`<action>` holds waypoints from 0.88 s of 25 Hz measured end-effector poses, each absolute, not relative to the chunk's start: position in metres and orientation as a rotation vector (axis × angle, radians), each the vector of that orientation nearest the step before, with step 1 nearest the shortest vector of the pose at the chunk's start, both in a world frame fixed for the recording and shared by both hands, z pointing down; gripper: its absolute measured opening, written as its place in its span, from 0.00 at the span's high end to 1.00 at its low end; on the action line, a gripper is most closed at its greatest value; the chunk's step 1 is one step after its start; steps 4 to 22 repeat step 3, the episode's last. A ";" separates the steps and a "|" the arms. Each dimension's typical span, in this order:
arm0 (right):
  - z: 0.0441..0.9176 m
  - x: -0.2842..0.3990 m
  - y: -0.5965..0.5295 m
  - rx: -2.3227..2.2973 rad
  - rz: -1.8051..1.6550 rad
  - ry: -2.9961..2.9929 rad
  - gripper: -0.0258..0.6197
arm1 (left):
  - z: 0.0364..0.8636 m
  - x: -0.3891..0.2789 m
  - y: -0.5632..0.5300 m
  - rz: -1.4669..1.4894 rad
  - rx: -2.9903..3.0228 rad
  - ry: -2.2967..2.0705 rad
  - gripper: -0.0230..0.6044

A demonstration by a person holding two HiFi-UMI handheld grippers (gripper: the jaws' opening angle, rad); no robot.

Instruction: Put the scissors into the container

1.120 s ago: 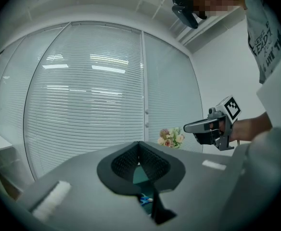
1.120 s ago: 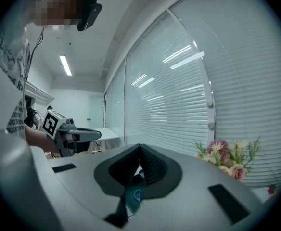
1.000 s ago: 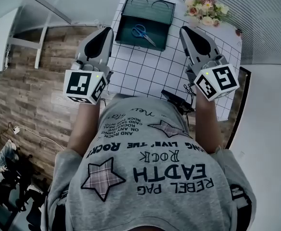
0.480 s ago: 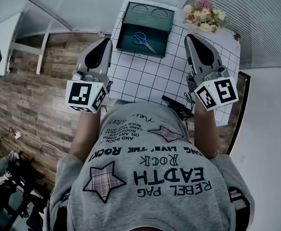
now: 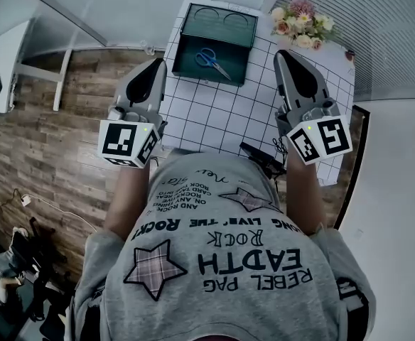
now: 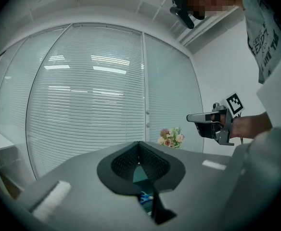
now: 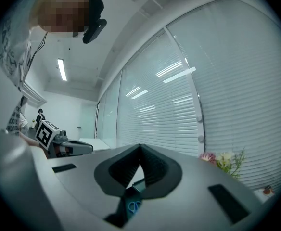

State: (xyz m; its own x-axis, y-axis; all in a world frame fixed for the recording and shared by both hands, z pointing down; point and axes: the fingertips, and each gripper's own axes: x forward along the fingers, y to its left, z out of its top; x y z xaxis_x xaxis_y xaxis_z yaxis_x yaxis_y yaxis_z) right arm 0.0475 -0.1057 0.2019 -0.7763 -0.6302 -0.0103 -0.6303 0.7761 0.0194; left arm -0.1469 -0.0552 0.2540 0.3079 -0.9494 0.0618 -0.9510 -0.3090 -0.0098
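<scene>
Blue-handled steel scissors (image 5: 213, 60) lie inside the dark green rectangular container (image 5: 181, 54) on the white gridded desk (image 5: 222, 116); left gripper (image 5: 157, 62) and right gripper (image 5: 281, 54) hover level, jaws together, empty; risk: a right swing could clip the pink-and-white flower bouquet (image 5: 301, 18).

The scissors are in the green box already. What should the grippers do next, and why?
Probably just lower both and stop. The scissors lie inside the container, and the left gripper and right gripper are both shut, empty, and held back from it.
</scene>
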 end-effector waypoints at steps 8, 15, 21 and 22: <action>0.202 0.047 -0.107 -1.057 0.033 2.954 0.94 | 0.255 -0.147 -0.056 0.088 2.518 -1.824 0.95; 0.202 0.047 -0.107 -1.057 0.033 2.954 0.94 | 0.255 -0.147 -0.056 0.088 2.518 -1.824 0.95; 0.202 0.047 -0.107 -1.057 0.033 2.954 0.94 | 0.255 -0.147 -0.056 0.088 2.518 -1.824 0.95; 0.202 0.047 -0.107 -1.057 0.033 2.954 0.94 | 0.255 -0.147 -0.056 0.088 2.518 -1.824 0.95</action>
